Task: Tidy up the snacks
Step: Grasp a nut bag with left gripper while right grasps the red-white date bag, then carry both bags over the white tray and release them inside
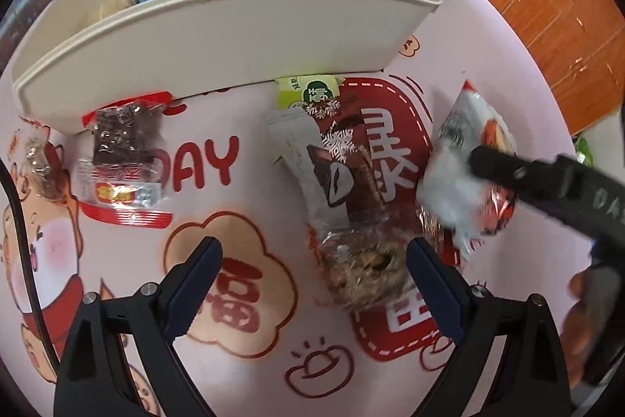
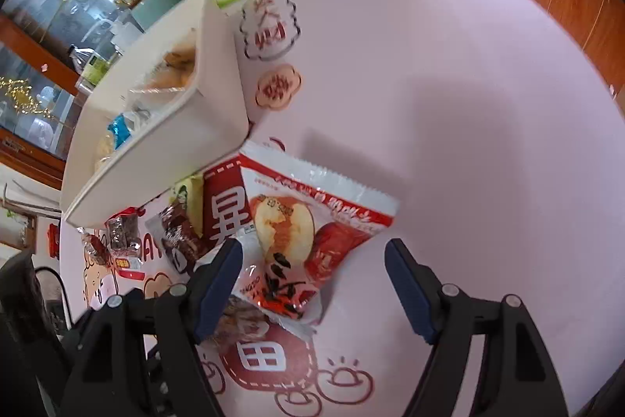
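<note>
While my left gripper [image 1: 314, 284] hangs wide open over the table [image 1: 242, 358], an oat bar [image 1: 361, 266] lies between its fingers, untouched. Beside it lie a brown bar [image 1: 341, 159] and a red-white packet [image 1: 465, 175], with a dark cake [image 1: 123, 159] toward the table's left edge, just before the bin [image 1: 218, 38].

From the right wrist, my right gripper [image 2: 312, 286] stands wide, jaws apart around the red-white packet [image 2: 300, 233], its left pad [image 2: 218, 284] at the packet's edge.

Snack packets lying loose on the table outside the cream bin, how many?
6, perhaps more hidden: clear packet far left, dark-cake packet, green packet against the bin, brown bar, oat cookie, red-and-white packet.
</note>
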A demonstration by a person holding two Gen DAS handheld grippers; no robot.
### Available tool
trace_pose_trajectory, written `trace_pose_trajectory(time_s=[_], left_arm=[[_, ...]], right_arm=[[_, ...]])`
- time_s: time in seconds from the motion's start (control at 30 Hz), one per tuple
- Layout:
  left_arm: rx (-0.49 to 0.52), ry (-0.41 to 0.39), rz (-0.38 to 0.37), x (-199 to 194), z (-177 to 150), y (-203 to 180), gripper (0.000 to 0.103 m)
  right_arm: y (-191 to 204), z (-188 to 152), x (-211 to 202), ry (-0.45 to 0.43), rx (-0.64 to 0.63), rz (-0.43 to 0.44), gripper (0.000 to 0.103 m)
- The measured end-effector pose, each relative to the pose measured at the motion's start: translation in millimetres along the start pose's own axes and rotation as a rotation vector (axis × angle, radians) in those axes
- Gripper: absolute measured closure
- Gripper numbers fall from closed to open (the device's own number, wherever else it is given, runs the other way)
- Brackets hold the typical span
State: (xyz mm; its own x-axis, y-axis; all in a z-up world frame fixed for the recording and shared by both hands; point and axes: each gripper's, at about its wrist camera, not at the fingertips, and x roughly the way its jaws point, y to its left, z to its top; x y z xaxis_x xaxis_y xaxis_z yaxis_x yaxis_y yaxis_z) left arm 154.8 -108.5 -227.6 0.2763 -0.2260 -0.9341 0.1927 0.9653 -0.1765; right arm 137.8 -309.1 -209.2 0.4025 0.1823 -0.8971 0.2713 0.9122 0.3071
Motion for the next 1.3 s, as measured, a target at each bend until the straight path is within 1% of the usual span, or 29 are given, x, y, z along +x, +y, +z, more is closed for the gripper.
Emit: trace_pose_trajectory(time_s=[0.07,0.13,0.17,0.2,0.23,0.27,0.3,0.33,0.37,0.4,0.43,0.5,0.57,0.67,0.7,0.73,0.83,1.0,1.1,1.2,1.3], left_arm=[[0.007,0.013,0.001,5,2,-3,0.009],[0.015,0.025,-0.017,8,2,-7,0.012],[0.024,0.033,-0.031,9,1,-10,0.015],[0.033,0.039,-0.037,10,0,-12,0.017],[0.046,0.044,-0.037,11,0,-16,0.019],[0.055,0.050,-0.035,13,-1,-19,0.022],[0.062,0.058,-0.033,16,-3,-21,0.025],[0.072,0.052,-0.026,16,-4,-25,0.026],[0.080,0.047,-0.026,16,-6,-27,0.032],[0.087,0.041,-0.024,16,-6,-30,0.042],[0.095,0.034,-0.024,15,-7,-33,0.050],[0.091,0.034,-0.032,14,-7,-35,0.056],[0.088,0.022,-0.044,13,-10,-37,0.057],[0.083,0.013,-0.029,5,-13,-34,0.058],[0.084,0.001,-0.025,0,-13,-33,0.058],[0.084,-0.013,-0.024,-10,-15,-27,0.058],[0.084,-0.077,-0.013,-38,-12,-17,0.058],[0.075,-0.209,0.025,-94,12,-1,0.058],[0.065,-0.292,0.059,-131,29,18,0.058],[0.061,-0.341,0.086,-156,50,32,0.058],[0.067,-0.390,0.131,-180,72,46,0.058]], right_arm=[[0,0,11,0.030,0.021,0.013,0.027],[1,2,17,0.048,0.029,0.023,0.027],[2,1,19,0.055,0.028,0.022,0.027],[3,1,18,0.043,0.011,0.013,0.029],[5,0,18,0.049,-0.005,0.013,0.035],[6,0,18,0.049,-0.016,0.021,0.043],[7,-1,19,0.052,-0.029,0.025,0.045],[8,-3,19,0.050,-0.041,0.017,0.045],[8,-4,18,0.042,-0.052,0.012,0.046],[9,-5,17,0.037,-0.064,0.006,0.046],[10,-7,16,0.032,-0.072,0.002,0.047],[10,-9,15,0.024,-0.078,-0.001,0.048],[10,-12,13,0.017,-0.087,0.001,0.052],[11,-15,10,0.014,-0.104,-0.004,0.055],[12,-16,8,0.014,-0.111,-0.004,0.055],[13,-17,7,0.013,-0.114,-0.002,0.058],[20,-17,-10,-0.018,-0.135,0.012,0.059],[47,-8,-47,-0.110,-0.193,0.054,0.060],[67,1,-69,-0.166,-0.230,0.089,0.060],[90,12,-85,-0.205,-0.269,0.119,0.060],[115,29,-98,-0.240,-0.309,0.136,0.059]])
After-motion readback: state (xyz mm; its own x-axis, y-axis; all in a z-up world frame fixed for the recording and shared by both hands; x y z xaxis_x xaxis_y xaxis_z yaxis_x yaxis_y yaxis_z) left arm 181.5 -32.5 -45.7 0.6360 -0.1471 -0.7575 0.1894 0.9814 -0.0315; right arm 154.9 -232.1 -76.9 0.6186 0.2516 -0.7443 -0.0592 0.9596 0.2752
